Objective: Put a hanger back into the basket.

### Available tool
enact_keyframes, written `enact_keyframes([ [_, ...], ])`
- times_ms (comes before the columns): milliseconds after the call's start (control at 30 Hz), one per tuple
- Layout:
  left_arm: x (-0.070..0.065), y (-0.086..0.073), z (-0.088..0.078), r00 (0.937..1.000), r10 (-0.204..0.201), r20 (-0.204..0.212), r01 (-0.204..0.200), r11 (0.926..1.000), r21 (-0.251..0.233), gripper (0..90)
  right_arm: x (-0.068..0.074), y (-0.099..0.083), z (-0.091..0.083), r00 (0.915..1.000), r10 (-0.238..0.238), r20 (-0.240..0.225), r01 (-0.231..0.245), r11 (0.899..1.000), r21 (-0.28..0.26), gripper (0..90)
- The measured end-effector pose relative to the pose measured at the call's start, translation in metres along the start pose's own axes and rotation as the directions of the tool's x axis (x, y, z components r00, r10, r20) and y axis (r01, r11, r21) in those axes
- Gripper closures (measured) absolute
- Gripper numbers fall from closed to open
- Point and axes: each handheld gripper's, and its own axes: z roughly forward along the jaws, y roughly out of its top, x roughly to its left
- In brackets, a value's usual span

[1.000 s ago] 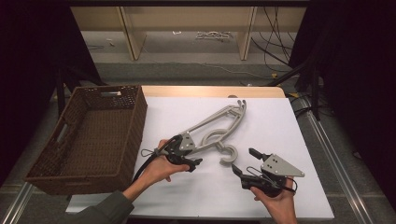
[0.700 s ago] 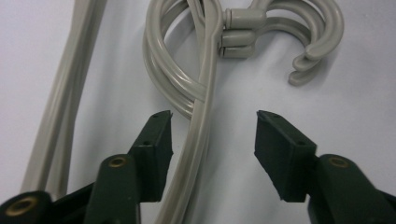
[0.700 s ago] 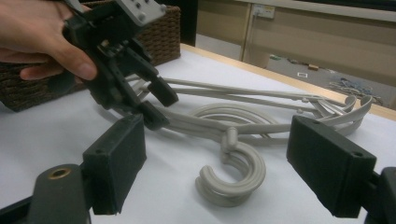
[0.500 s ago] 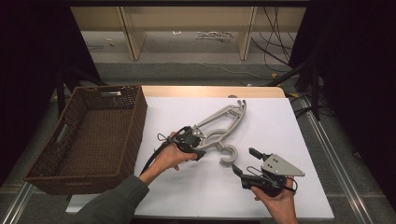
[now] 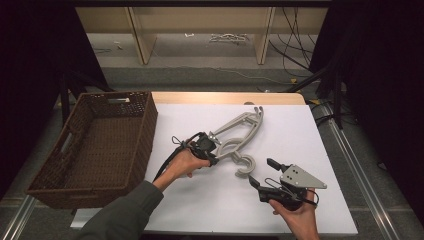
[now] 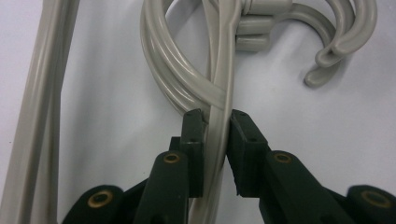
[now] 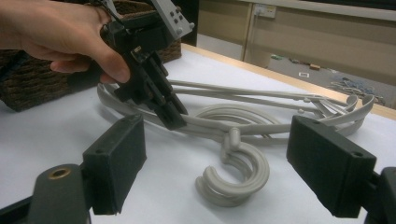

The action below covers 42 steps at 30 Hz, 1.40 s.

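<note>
A small stack of grey plastic hangers [image 5: 241, 131] lies on the white table [image 5: 305, 135], hooks [image 5: 245, 166] pointing toward me. My left gripper [image 5: 215, 149] reaches the stack from the left. Its jaws have just been closing, and in the left gripper view [image 6: 215, 123] both pads press on one thin hanger bar [image 6: 218, 74]. The right gripper view shows that gripper [image 7: 170, 114] pointing down onto the hangers [image 7: 247, 127]. My right gripper [image 5: 261, 171] rests near the front right, open, with nothing between its fingers; its wide-apart jaws [image 7: 224, 165] frame the hooks from a distance.
A dark brown wicker basket [image 5: 146, 131], empty, stands at the table's left side. The table's wooden far edge [image 5: 225, 98] borders a floor with shelving legs and cables. Bare white surface lies right of the hangers.
The left hand slid right onto the hangers and its jaws closed around one bar. The right hand and gripper stayed put.
</note>
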Motion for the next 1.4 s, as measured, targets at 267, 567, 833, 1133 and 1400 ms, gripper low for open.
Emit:
enact_keyframes([
  [267, 0.004, 0.000, -0.006, 0.9996, 0.005, 0.027, -0.004, 0.9999, -0.015, 78.6, 0.000, 0.000, 0.000, 1.0000, 0.006, -0.001, -0.006, 1.000, 0.006, 20.8],
  [567, 0.012, 0.003, -0.025, 0.9935, -0.061, 0.096, 0.074, 0.9876, -0.138, 79.5, -0.001, 0.000, 0.000, 1.0000, 0.003, 0.004, -0.003, 1.000, -0.002, 20.8],
  [833, 0.021, 0.006, -0.046, 0.9661, -0.194, 0.171, 0.237, 0.9277, -0.288, 81.1, -0.001, -0.001, -0.001, 1.0000, 0.006, 0.001, -0.006, 1.000, 0.003, 20.8],
  [1133, 0.052, -0.003, -0.066, 0.9105, -0.326, 0.254, 0.401, 0.8463, -0.351, 81.4, -0.002, -0.001, 0.000, 0.9999, 0.011, 0.002, -0.011, 1.000, 0.003, 20.9],
  [1400, 0.070, -0.010, -0.095, 0.8632, -0.380, 0.332, 0.495, 0.7669, -0.409, 81.4, -0.003, -0.002, 0.000, 0.9999, 0.012, 0.006, -0.012, 1.000, 0.001, 20.9],
])
